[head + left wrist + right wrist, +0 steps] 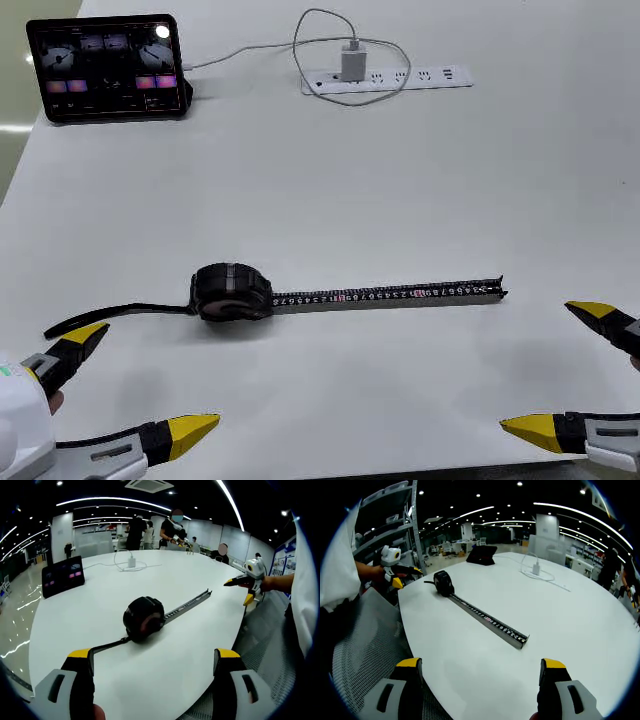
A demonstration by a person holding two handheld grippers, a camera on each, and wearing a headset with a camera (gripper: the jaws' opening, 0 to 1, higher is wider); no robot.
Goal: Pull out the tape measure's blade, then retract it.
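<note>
A black tape measure case [231,292] lies on the white table with its blade [390,294] pulled out to the right, ending in a hook [500,289]. A black wrist strap [100,315] trails left from the case. My left gripper [150,385] stands open at the near left, short of the case [144,618], with nothing between its yellow-tipped fingers. My right gripper [565,370] stands open at the near right, apart from the blade's end [520,640]. In the right gripper view the case [443,582] sits far up the table.
A dark tablet [108,66] stands at the far left of the table. A white power strip [390,78] with a charger and looped cable lies at the back. The table's near edge [400,468] runs just behind both grippers. People stand in the background.
</note>
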